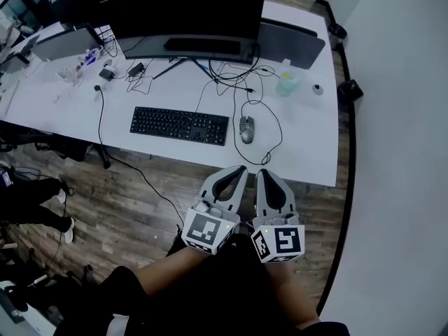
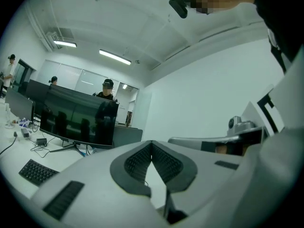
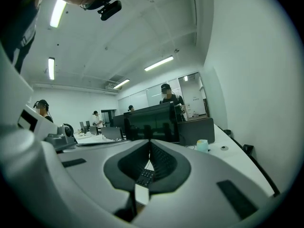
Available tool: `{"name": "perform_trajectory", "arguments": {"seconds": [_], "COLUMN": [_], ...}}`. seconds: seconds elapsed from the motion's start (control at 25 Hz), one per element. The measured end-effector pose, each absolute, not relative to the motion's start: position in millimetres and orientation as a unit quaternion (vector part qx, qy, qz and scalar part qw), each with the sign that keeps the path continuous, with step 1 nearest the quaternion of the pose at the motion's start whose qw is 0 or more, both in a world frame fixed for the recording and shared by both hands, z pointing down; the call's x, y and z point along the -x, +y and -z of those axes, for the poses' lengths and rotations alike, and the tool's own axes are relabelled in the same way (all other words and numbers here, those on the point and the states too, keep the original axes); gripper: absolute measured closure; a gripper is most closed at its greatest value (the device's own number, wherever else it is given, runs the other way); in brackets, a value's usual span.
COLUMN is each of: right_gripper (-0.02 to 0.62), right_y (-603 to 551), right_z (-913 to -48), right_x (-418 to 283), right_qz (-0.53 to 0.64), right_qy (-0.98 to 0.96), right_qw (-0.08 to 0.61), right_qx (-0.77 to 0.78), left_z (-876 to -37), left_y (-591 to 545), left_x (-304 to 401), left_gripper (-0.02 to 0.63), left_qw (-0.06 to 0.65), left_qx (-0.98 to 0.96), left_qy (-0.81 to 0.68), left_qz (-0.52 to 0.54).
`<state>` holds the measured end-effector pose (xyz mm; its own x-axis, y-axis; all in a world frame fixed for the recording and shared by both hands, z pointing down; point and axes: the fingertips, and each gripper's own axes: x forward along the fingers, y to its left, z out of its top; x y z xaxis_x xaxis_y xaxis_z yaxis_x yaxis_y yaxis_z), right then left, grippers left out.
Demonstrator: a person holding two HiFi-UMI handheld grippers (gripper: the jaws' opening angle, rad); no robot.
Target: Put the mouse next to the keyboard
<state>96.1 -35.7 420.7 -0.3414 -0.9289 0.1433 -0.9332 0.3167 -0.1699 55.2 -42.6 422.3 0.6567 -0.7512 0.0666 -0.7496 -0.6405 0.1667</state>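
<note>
The tabletop [image 1: 301, 152] is smooth matt white, the floor [image 1: 126, 208] brown wood planks. The keyboard [image 1: 179, 125] is matt black plastic, the mouse [image 1: 246, 129] grey plastic with a slight sheen. The monitor [image 1: 182, 12] has a glossy dark screen. The left gripper [image 1: 240, 169] and right gripper [image 1: 264, 175] have matt pale-grey plastic shells and black ribbed pads [image 3: 161, 158].
</note>
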Motion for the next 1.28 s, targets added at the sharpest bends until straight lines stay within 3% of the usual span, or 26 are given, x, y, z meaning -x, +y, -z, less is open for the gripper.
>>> {"name": "perform_trajectory", "arguments": {"seconds": [0.48, 1.28], "right_gripper": [0.575, 0.575], "right_y": [42.2, 67.9], "right_z": [-412.9, -392.1], "right_x": [-116.7, -68.0], "right_qz": [-0.105, -0.049], "right_qy": [-0.815, -0.809], "right_qw": [0.012, 0.053], "right_qx": [-0.57, -0.584], "left_z": [-421.9, -384.1], "left_y": [56.1, 61.2], "left_x": [-53.8, -25.1], "left_gripper": [0.603, 0.603], "left_qw": [0.096, 0.044], "left_qx": [-0.889, -0.9], "left_qy": [-0.448, -0.432], "left_qz": [0.002, 0.025]}}
